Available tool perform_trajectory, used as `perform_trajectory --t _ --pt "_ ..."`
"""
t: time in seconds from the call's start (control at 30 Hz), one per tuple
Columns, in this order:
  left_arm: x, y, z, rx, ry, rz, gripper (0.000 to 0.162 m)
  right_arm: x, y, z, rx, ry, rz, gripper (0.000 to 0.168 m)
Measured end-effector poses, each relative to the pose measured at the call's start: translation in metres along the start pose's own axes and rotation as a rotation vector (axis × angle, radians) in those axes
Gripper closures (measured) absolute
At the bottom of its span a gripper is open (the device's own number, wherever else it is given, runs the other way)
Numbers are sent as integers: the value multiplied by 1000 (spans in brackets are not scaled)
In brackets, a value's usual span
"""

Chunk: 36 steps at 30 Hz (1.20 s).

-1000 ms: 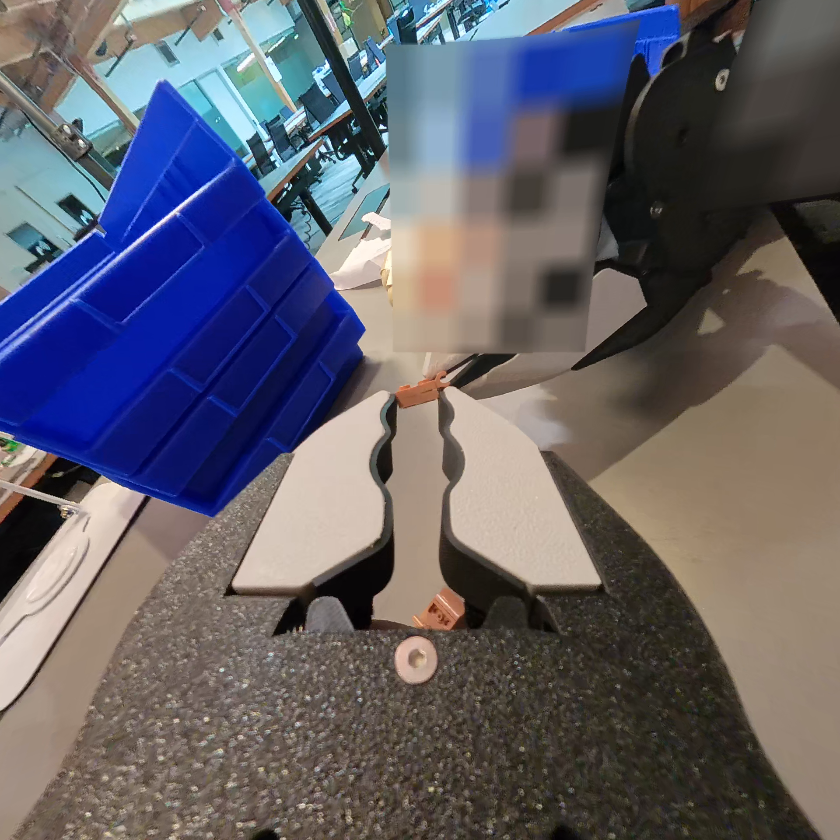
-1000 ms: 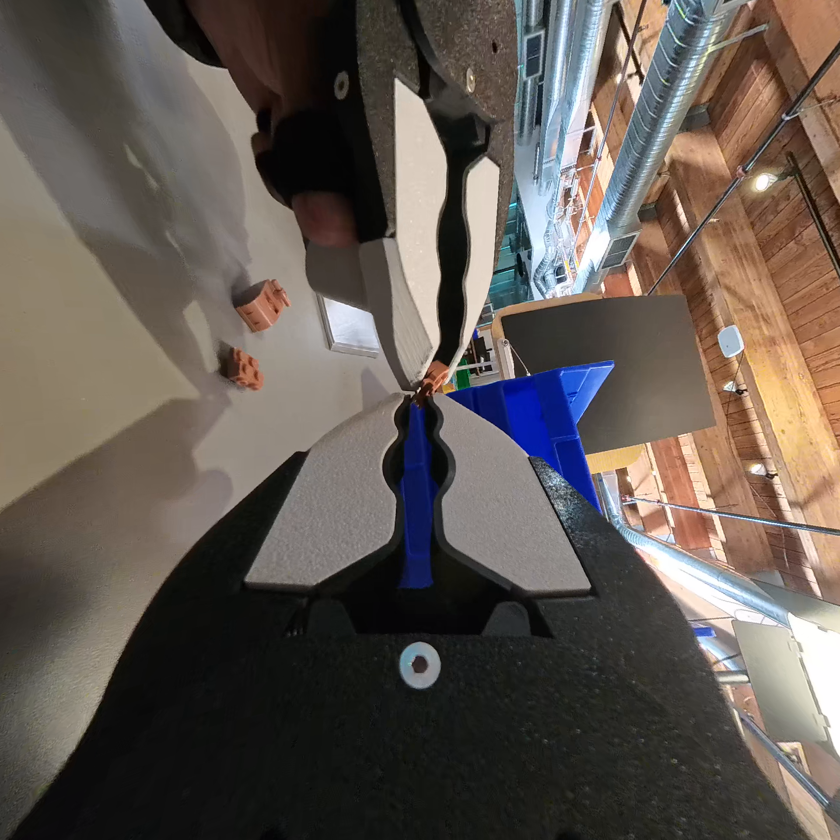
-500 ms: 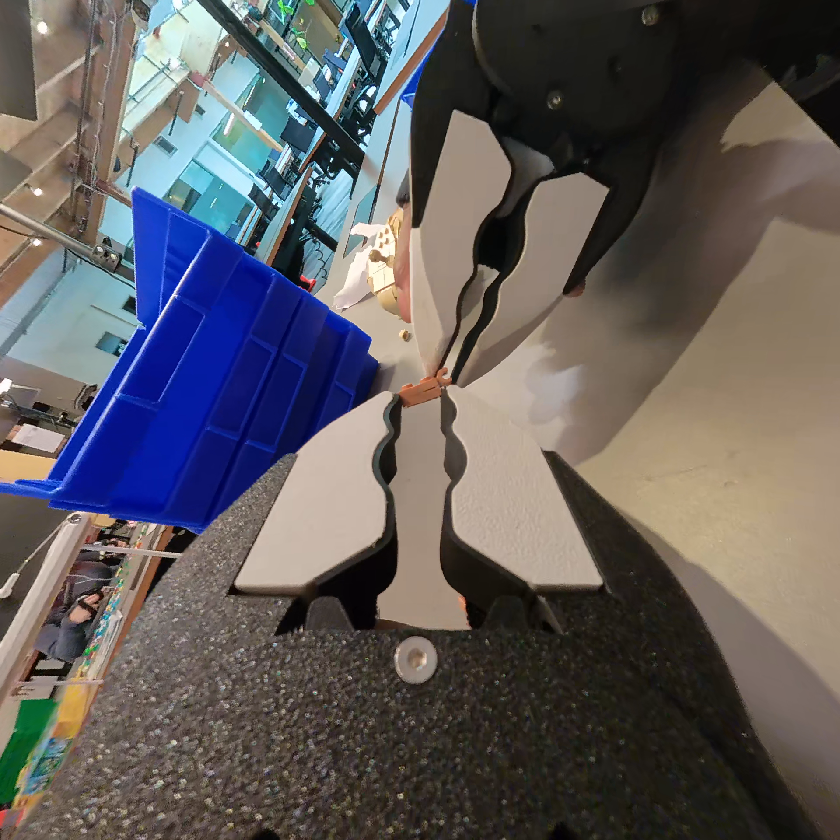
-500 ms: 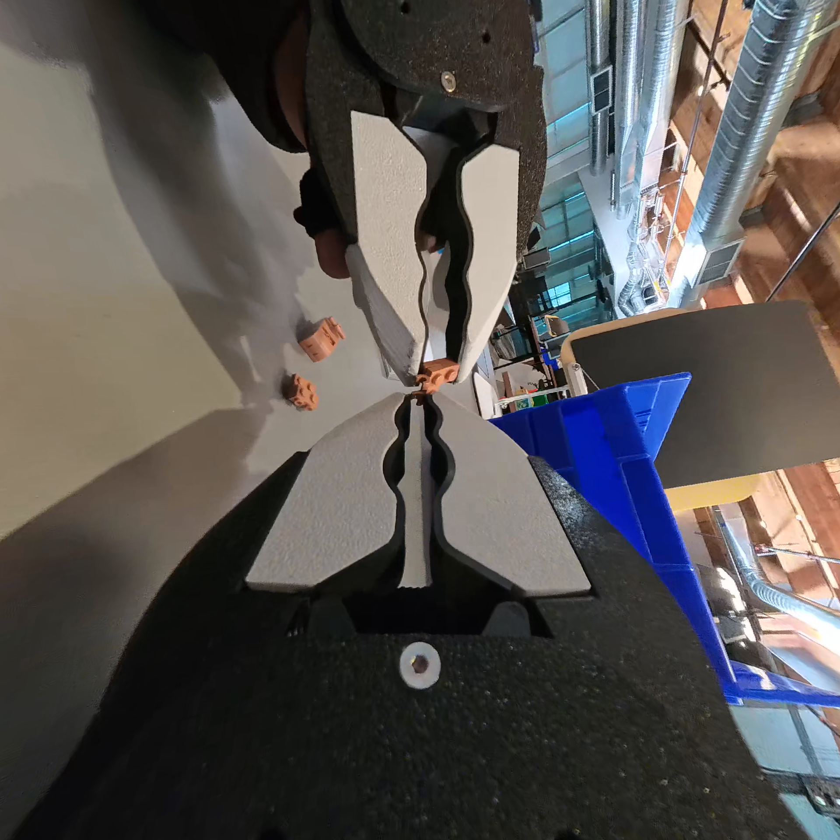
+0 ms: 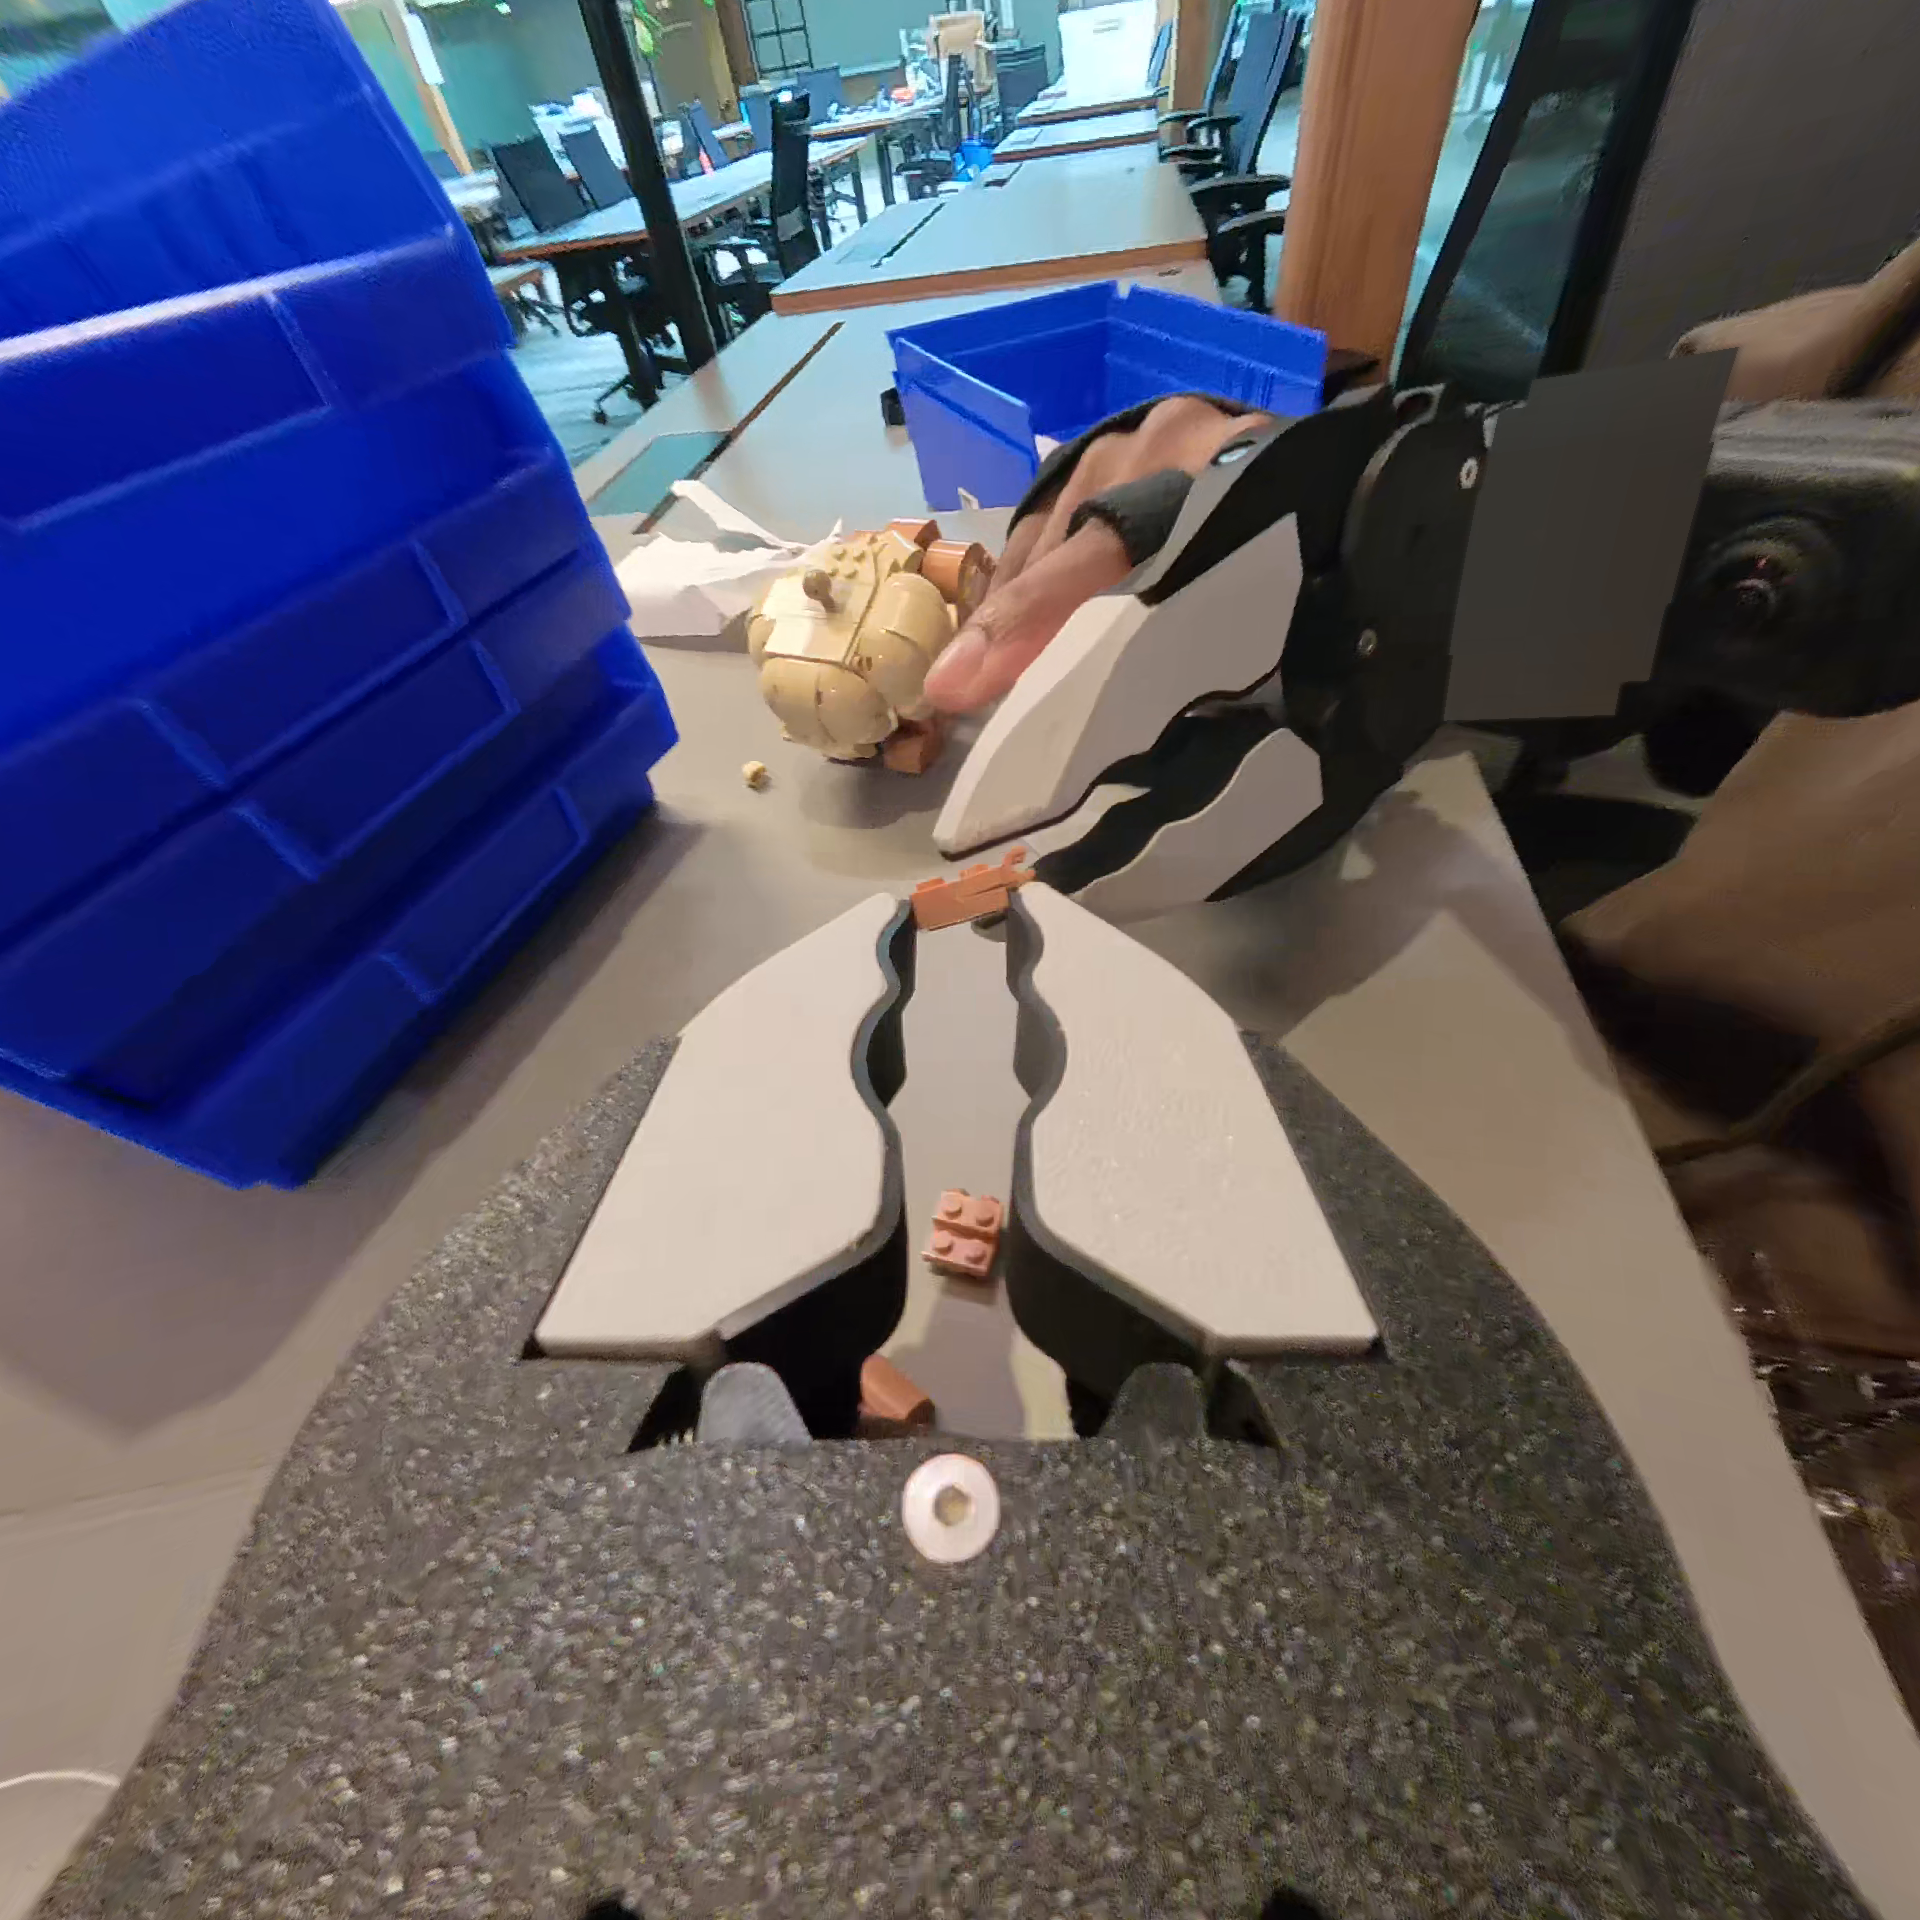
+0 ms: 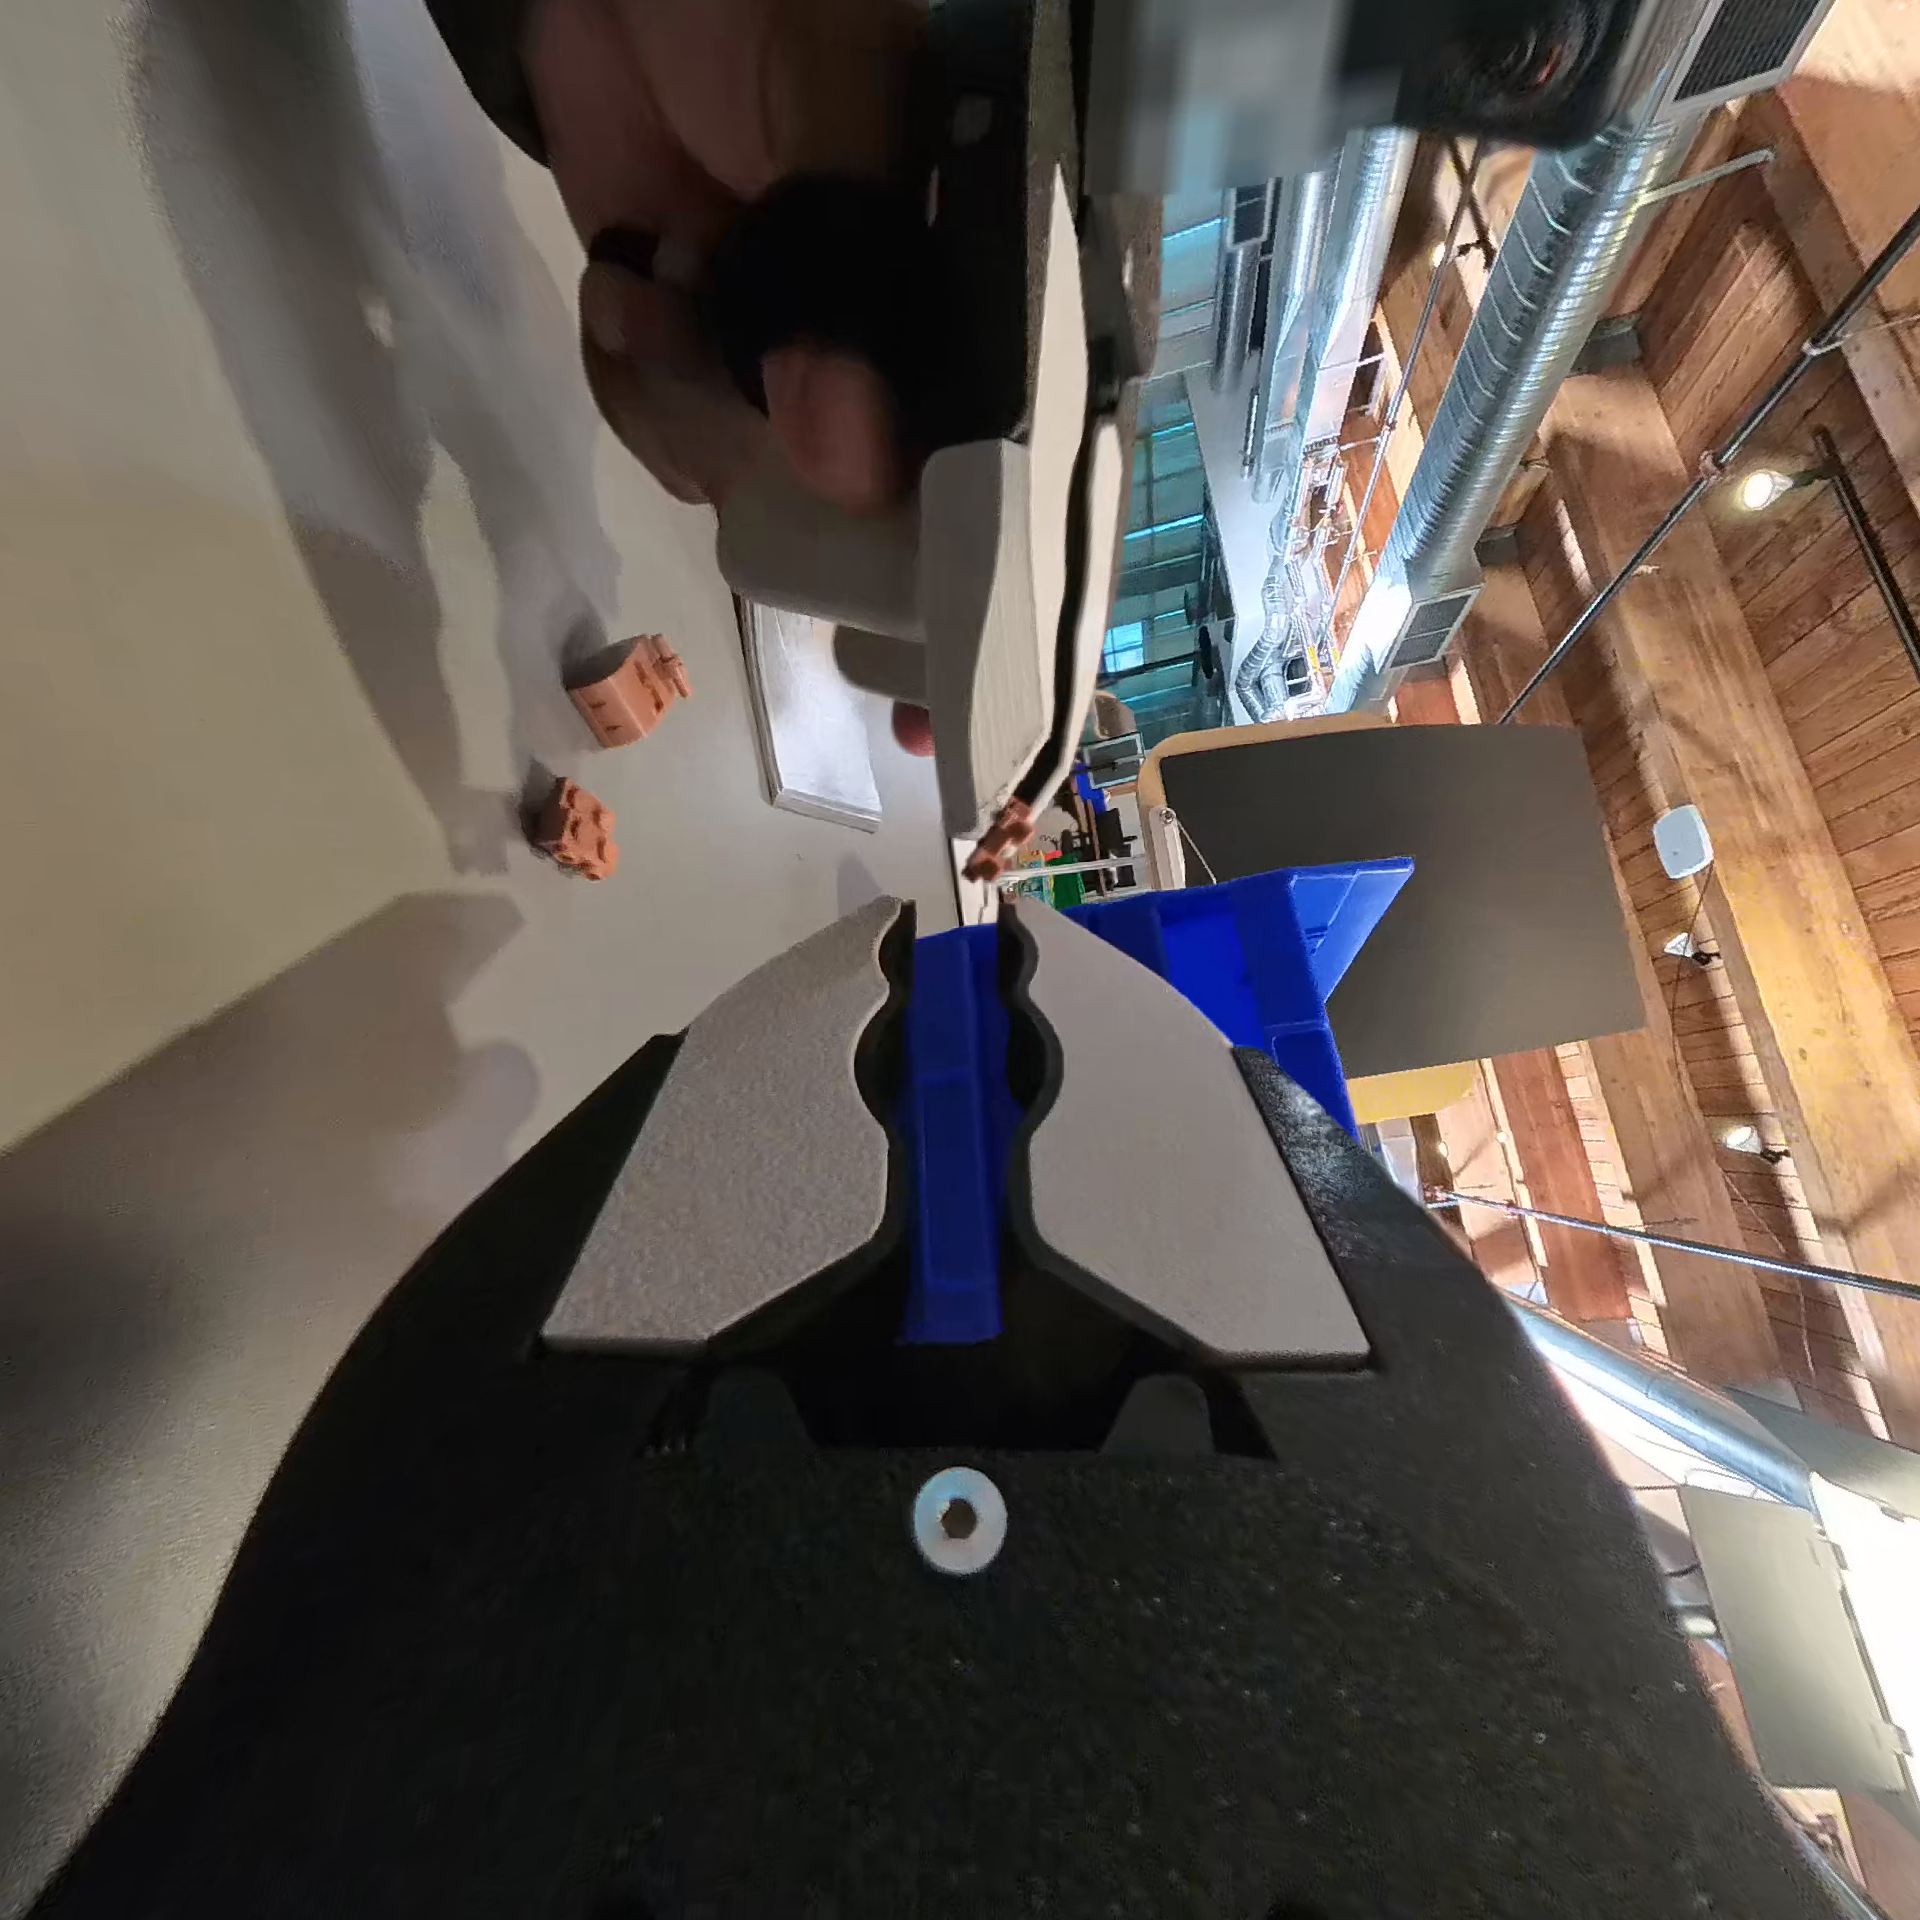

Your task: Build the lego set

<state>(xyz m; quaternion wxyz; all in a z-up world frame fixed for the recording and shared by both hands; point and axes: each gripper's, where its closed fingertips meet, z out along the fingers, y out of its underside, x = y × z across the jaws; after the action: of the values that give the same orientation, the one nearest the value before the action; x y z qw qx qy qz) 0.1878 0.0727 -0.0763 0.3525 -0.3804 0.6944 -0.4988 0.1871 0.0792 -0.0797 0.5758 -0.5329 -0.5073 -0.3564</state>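
A: What sits at the jaws?

B: The left gripper (image 5: 961, 906) pinches a small brown lego piece (image 5: 964, 896) at its very tips, jaws narrow around it. The right gripper (image 6: 956, 914) has a slim gap between its fingertips, and nothing sits in that gap; its tips stop just short of the brown piece.

A: And below them?

B: Through the left fingers, a brown studded brick (image 5: 964, 1232) lies on the grey table (image 5: 1351, 1195), with another brown bit (image 5: 894, 1400) nearer the gripper body. The right wrist view shows two loose brown pieces on the table, a larger one (image 6: 623, 694) and a smaller one (image 6: 574, 828).

A: Farther out?

B: A tan rounded lego model (image 5: 857, 649) rests beyond the tips, near crumpled white paper (image 5: 701, 566). Stacked blue bins (image 5: 260, 644) stand to the left, and another blue bin (image 5: 1101, 379) is behind.
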Motion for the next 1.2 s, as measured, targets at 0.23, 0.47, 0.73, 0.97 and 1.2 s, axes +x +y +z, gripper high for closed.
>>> perform_trajectory --t 0.23,0.47,0.73,0.97,1.2 --pt "8 6 6 14 136 -244 146 -1 -5 -1 28 -22 37 154" --pt "13 13 8 -34 179 -288 146 -13 -6 -3 48 -130 74 161" --pt "21 21 8 -138 177 -125 146 -21 -9 -8 88 -208 2 161" --pt "27 32 9 -234 165 44 146 -32 -10 -12 106 -257 -80 161" --pt "26 39 11 -298 119 201 146 -36 -9 -13 107 -284 -89 162"
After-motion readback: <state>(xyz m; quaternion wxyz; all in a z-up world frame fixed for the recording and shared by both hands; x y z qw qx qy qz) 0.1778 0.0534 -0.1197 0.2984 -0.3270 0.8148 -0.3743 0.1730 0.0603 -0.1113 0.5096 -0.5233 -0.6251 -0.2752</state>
